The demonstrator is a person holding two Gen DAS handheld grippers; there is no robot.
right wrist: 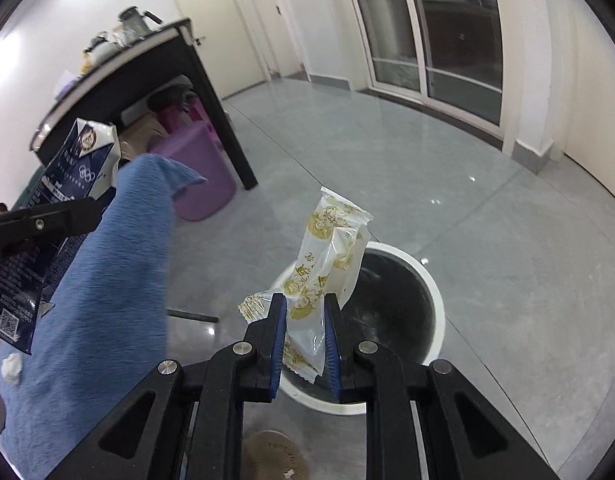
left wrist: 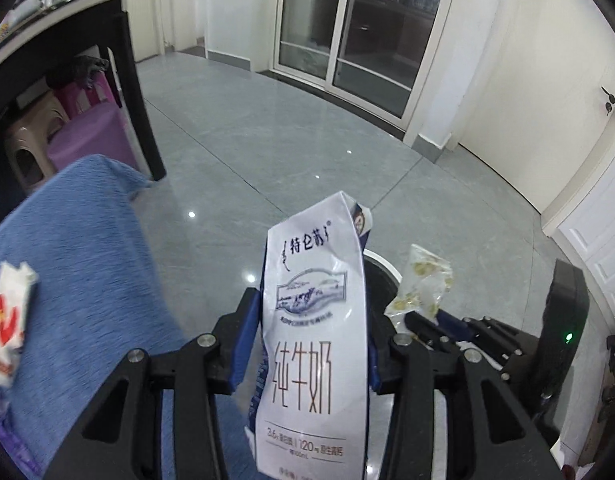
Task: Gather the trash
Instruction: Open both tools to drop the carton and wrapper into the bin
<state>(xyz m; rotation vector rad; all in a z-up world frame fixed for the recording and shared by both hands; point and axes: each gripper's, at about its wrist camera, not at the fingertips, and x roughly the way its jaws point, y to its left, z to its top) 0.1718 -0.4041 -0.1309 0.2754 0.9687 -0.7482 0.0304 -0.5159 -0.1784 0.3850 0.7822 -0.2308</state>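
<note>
Left gripper [left wrist: 313, 336] pinches a crumpled white-and-blue milk carton [left wrist: 313, 344] upright between its fingers. Right gripper [right wrist: 305, 336] clamps a clear, gold-printed plastic wrapper [right wrist: 327, 272], its top sticking up past the fingertips. Just beyond them: a round white bin with black liner [right wrist: 435, 304].

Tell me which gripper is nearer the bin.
Right. The right gripper, holding a wrapper, hangs over the bin rim; the left gripper, holding a milk carton, sits beside it, farther off.

The milk carton [left wrist: 313, 336] reads "特仑苏", "纯牛奶", "3.6" and "120".
</note>
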